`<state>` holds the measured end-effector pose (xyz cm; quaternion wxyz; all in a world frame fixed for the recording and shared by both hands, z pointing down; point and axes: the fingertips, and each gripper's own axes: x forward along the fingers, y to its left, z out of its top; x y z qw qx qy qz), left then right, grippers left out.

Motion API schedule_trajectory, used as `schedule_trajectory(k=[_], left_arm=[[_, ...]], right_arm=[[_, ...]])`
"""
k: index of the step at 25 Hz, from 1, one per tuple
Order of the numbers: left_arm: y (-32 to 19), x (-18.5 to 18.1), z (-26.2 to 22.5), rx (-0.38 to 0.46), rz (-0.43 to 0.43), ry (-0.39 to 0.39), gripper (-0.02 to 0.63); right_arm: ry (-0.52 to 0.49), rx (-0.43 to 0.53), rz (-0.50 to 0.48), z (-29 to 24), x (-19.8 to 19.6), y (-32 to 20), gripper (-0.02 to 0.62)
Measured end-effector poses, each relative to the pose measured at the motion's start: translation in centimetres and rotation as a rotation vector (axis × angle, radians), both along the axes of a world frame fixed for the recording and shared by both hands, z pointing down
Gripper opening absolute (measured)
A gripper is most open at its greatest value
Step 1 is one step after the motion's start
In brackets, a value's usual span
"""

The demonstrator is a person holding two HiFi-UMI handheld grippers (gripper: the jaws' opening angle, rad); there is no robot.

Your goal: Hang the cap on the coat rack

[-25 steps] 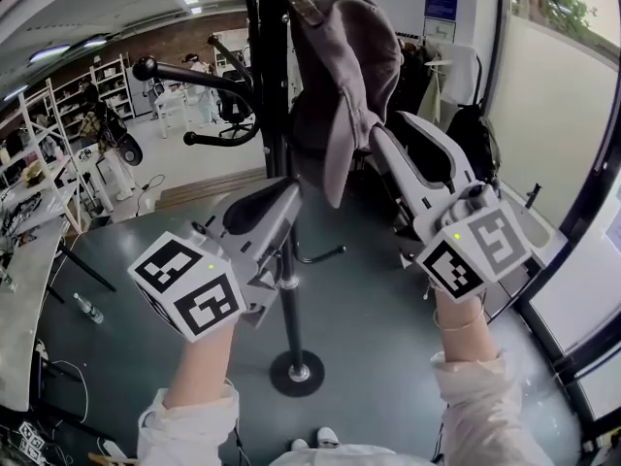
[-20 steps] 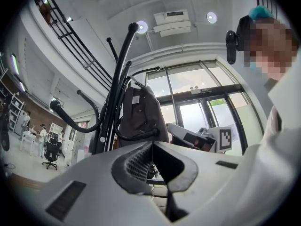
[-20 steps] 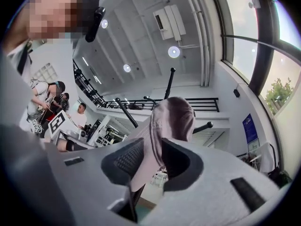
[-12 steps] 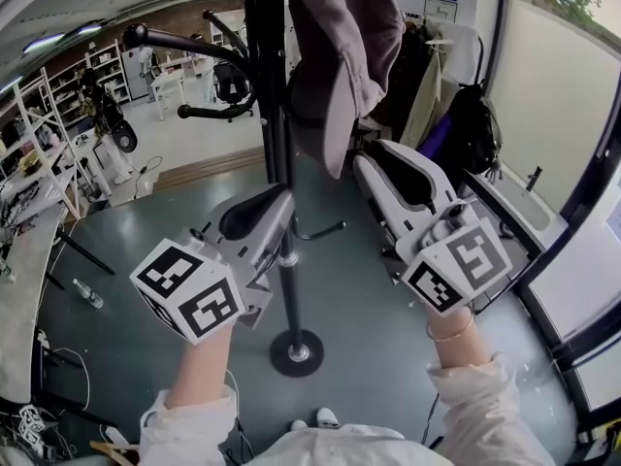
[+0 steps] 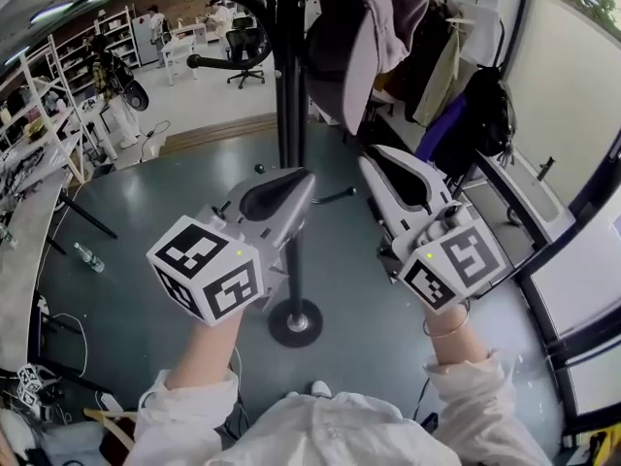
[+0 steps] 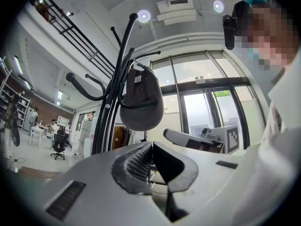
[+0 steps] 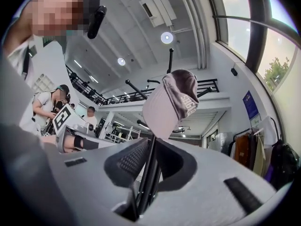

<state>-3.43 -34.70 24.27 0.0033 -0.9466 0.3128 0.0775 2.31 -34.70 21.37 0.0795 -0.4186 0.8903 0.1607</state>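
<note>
Head view crops the cap [image 5: 374,37] at top; left hand-held gripper [image 5: 306,178] and right hand-held gripper [image 5: 369,163] closed, empty.

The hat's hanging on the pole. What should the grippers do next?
Probably just lower both away and stop: the grey fabric cap hangs on the black metal coat rack, and the left gripper and right gripper are shut, empty and clear of it.

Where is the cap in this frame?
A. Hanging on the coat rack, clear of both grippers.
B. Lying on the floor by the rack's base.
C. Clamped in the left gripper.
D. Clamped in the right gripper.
A: the cap hangs from the coat rack, above the left gripper and right gripper, whose jaws hold nothing.
</note>
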Motion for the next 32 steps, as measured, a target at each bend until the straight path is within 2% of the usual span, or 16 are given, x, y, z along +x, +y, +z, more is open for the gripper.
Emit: schedule_trajectory(k=[7,19,27,32], left_arm=[[0.1,-0.5,2.0,-0.013,-0.007,0.008,0.017],[0.6,0.1,7.5,-0.098,0.010,0.015,0.017],[1.0,1.6,9.9,-0.128,0.021,0.005,0.017],[1.0,0.9,11.1,-0.160,0.019,0.049,0.017]], right_arm=[[0.011,-0.075,-0.029,4.1,-0.5,0.1,0.034],[0.031,-0.175,-0.049,9.7,-1.6,0.1,0.026],[-0.011,-0.268,-0.065,13.8,-1.7,0.3,0.014],[0.004,-0.289,-0.069,14.9,-2.0,0.0,0.014]])
